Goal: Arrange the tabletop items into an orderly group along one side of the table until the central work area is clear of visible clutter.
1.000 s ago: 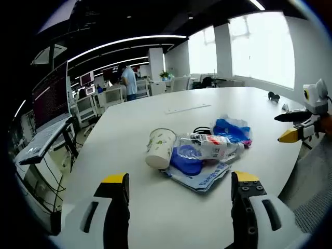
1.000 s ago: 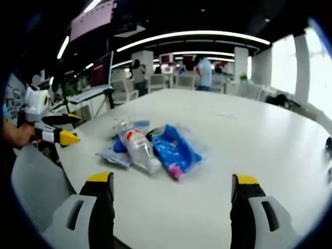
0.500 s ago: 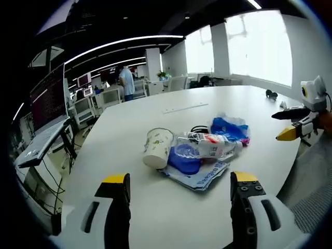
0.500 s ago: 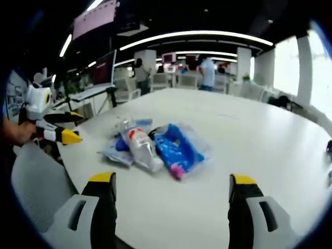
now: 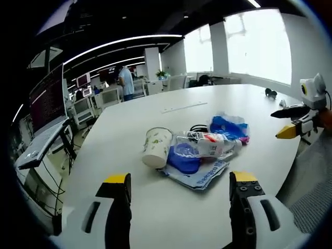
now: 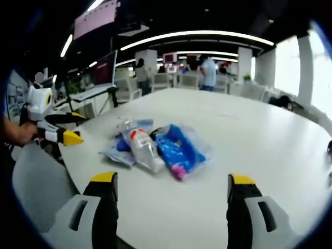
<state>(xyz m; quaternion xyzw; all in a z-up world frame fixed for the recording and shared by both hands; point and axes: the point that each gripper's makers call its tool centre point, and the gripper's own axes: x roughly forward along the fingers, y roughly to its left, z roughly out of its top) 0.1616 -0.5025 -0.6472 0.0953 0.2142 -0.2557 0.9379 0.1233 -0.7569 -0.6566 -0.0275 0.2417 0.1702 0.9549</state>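
A large white worktop (image 5: 155, 111) with rounded corners stands in an open office, with desks, monitors, ceiling light strips and bright windows around it. A small pile of clutter lies on it near the edge closest to the person, well away from the far edge.

In the left gripper view, the left gripper (image 5: 179, 182) rises from the bottom with its yellow-tipped jaws spread wide and holding nothing. The pile lies ahead of it, past the jaw tips and not touching them. A flat blue-and-white printed bag (image 5: 199, 175) lies at the bottom of the pile, nearest the gripper. A clear plastic bottle (image 5: 210, 145) with a red and white label lies on its side across it. A blue packet (image 5: 228, 128) in clear wrapping sits on the far right of the pile. A white paper cup (image 5: 155, 147) with a leafy print lies tipped over at the left side of the pile, touching it. A round blue lid-like piece (image 5: 181, 158) rests between the cup and the bottle.

At the right edge of this view the right gripper (image 5: 289, 121) hovers beside the worktop's edge, its jaws apart and empty.

In the right gripper view, the right gripper (image 6: 171, 181) also shows wide-spread, empty jaws, with the pile ahead and slightly left: bottle (image 6: 141, 148), blue packet (image 6: 179, 150). The left gripper (image 6: 65, 127) hovers at the left, off the worktop's edge.
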